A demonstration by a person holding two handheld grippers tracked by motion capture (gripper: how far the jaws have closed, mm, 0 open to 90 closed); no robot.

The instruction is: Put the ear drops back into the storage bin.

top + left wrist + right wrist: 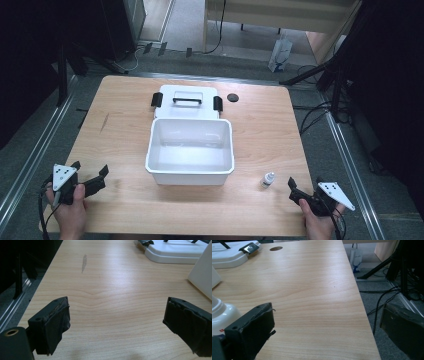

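A white bin [190, 150] stood open at the middle of the wooden counter [260, 125], its lid [186, 101] flat behind it, a small bottle [268, 179] near the right gripper [295, 190], and the left gripper [97, 178] at the near-left corner, jaws apart.

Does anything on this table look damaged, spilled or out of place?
Nothing is spilled. The white bin stands open, with its lid lying flat behind it. The only flaw is a pale scuff on the wooden table, left of the bin. The small bottle stands upright.
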